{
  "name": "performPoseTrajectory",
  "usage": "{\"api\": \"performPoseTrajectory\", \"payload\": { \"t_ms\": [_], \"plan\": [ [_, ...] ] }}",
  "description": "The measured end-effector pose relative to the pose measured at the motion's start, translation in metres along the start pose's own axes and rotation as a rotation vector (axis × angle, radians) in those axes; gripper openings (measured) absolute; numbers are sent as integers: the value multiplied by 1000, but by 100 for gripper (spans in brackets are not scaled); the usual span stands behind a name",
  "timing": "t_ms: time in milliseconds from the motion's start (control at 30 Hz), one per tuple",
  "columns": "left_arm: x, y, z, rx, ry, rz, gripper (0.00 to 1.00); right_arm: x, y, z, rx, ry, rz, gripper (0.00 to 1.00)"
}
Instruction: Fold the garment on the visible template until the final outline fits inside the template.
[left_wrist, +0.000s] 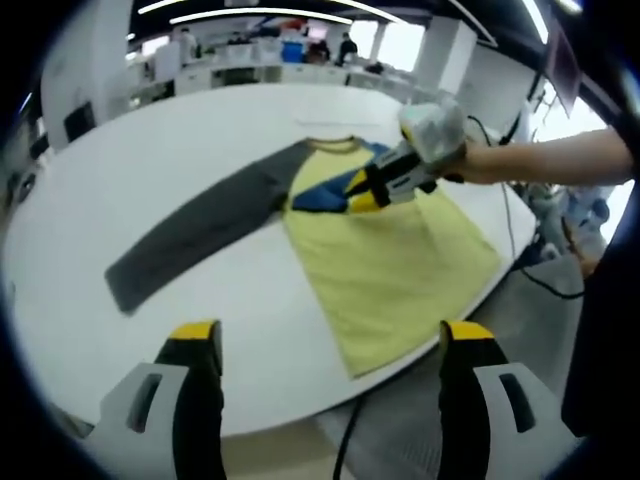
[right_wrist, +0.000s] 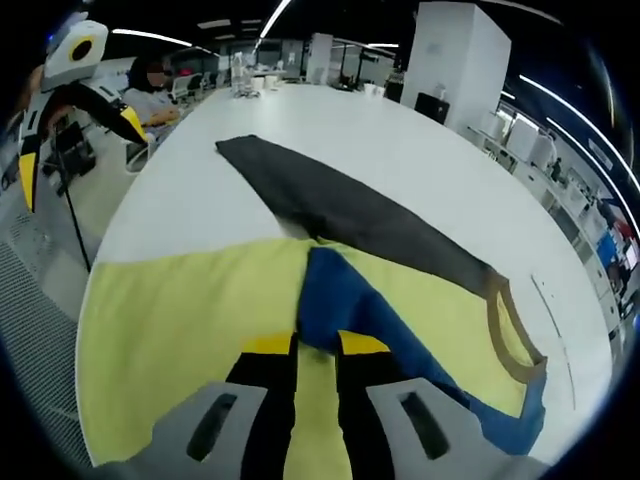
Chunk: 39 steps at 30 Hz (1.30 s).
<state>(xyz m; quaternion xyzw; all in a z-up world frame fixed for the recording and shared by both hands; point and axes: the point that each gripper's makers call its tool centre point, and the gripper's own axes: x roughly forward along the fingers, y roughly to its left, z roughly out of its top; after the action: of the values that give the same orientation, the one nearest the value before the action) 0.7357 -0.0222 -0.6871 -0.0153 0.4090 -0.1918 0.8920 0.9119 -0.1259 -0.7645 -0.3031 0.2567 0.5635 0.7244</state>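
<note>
Right gripper view, right tongs (right_wrist: 316, 345) gripping blue sleeve (right_wrist: 340, 295)

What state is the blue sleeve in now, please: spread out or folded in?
Folded in: the blue sleeve lies across the yellow shirt body, at the right gripper; the grey sleeve stays spread.

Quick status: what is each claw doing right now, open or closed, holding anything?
Left claw: open, holding nothing, above the table edge.
Right claw: closed on the blue sleeve, folded over the yellow shirt.

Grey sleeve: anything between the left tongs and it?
Nothing visible. The left tongs hang open over bare white table, and the grey sleeve lies flat beyond them; the right tongs are off on the blue sleeve.
</note>
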Motion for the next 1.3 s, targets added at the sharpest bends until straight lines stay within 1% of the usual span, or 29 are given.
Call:
{"api": "performPoseTrajectory", "payload": {
  "t_ms": [100,200,233,300,400,467,500,567,700,767,800,867,1000,1300],
  "plan": [
    [0,1,-1,-4,3,4,85,3,2,-1,-5,4,13,15],
    [0,2,-1,-7,3,6,85,4,4,-3,-12,13,25,12],
    [0,2,-1,-8,4,6,85,5,4,-4,-9,16,26,11],
    [1,2,-2,-10,8,7,85,6,4,-7,5,30,22,11],
    [2,2,-2,-9,10,6,85,7,4,-8,20,30,18,10],
    [2,2,-1,-9,8,6,85,7,3,-8,57,25,8,8],
    [3,2,0,-8,8,7,85,7,1,-6,95,14,-7,3],
    [3,2,1,-7,8,8,85,5,-1,-5,178,12,-31,3],
    [5,2,3,-3,6,7,85,5,1,-6,230,10,-56,3],
    [5,1,3,-2,6,5,85,5,1,-6,302,0,-76,3],
    [5,1,4,-1,3,5,85,5,1,-5,357,-13,-81,3],
    [6,1,3,-1,3,5,85,4,2,-2,425,-28,-85,2],
    [5,2,0,-2,7,7,85,4,13,4,390,-33,-79,2],
    [2,2,-3,-6,4,10,84,4,25,18,425,-61,-65,2]
  ]
}}
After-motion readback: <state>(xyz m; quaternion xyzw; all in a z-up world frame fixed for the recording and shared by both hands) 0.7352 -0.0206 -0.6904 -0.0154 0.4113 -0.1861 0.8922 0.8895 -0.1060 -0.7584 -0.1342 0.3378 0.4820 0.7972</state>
